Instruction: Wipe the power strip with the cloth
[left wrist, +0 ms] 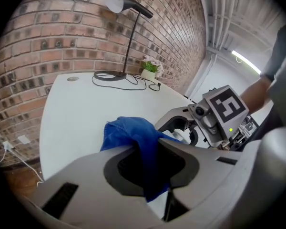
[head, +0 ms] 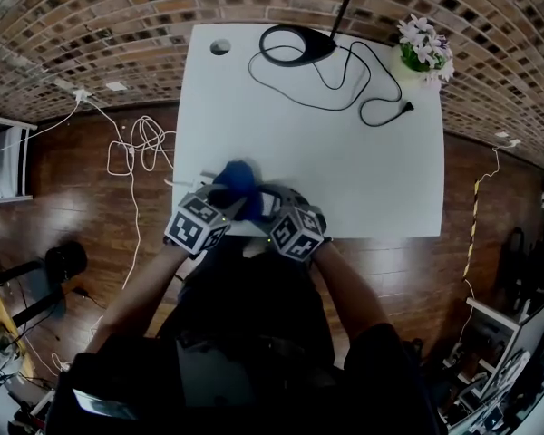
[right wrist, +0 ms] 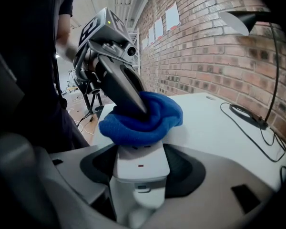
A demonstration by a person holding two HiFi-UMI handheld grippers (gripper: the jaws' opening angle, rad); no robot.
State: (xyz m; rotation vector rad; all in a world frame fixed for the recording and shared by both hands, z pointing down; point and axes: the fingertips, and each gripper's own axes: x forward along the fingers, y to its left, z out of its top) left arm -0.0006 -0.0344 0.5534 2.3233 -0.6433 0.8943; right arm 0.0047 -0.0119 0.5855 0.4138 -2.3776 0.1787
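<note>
Power strip lies at the near edge of the white table, its end gripped in the wide-set jaws of the right gripper. The left gripper is nearly closed, pinching the blue cloth and pressing it on the strip's top, so wiping looks under way. Next, likely, is dragging the cloth along toward the held end.

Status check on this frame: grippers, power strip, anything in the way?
Left gripper shut on blue cloth, cloth on power strip. Right gripper clamps power strip at table's near edge. Lamp cord far side, clear of work.
</note>
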